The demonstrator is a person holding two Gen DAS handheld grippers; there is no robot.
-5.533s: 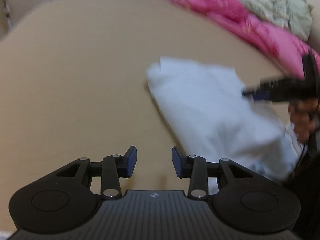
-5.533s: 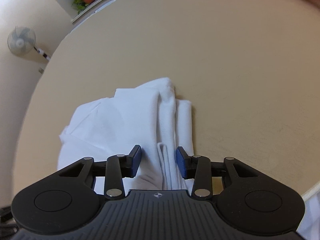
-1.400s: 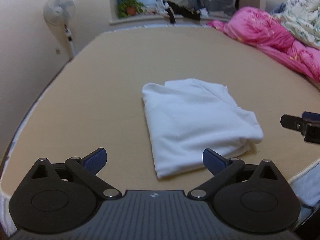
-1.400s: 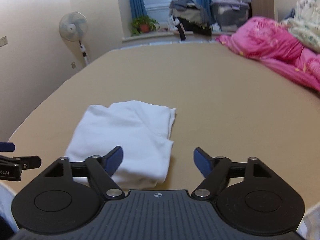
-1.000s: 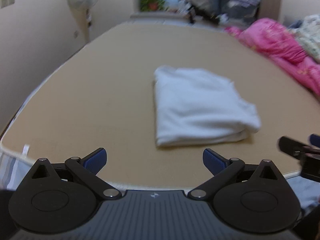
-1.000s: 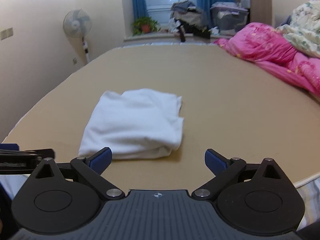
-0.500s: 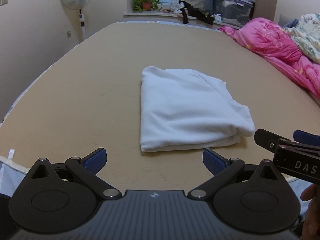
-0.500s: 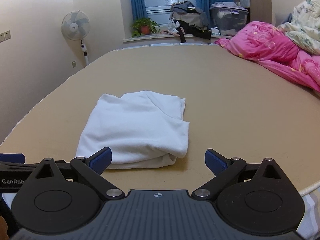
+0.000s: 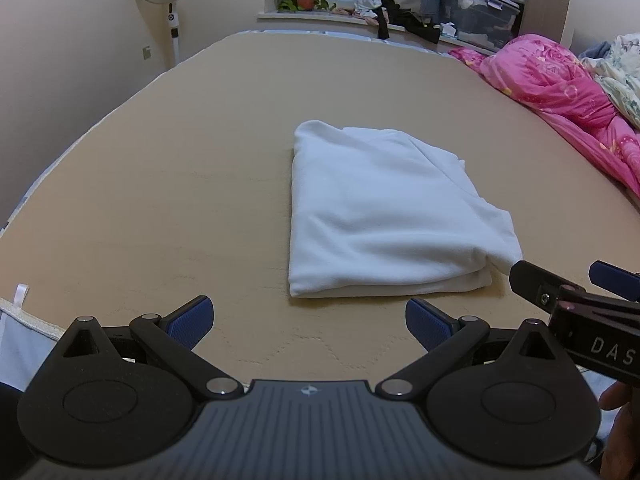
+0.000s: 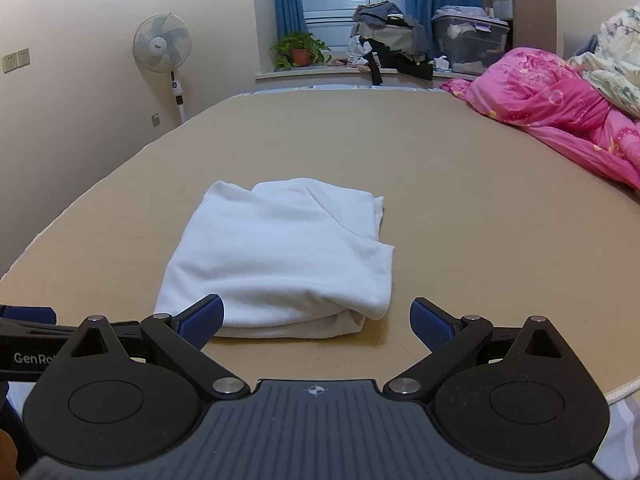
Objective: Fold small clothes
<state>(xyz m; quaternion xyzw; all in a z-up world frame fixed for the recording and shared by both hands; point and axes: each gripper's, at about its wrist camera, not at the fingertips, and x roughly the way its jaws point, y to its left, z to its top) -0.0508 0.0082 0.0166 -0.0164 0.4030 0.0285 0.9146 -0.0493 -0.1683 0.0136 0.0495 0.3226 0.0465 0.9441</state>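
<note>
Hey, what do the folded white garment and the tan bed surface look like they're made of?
White garment: soft matte knit, probably cotton jersey or fleece; it shows rounded folds and a faint nap. Tan bed surface: matte woven fabric, seemingly a quilted mattress cover; faint stitched lines show near its front edge.

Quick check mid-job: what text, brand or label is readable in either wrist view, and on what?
"DAS", cut off by the frame edge: on the right gripper body, left wrist view.
"GenRo", cut off: on the left gripper body, right wrist view.
Fan hub badge: too small to read.
Folded white garment: no text.
</note>
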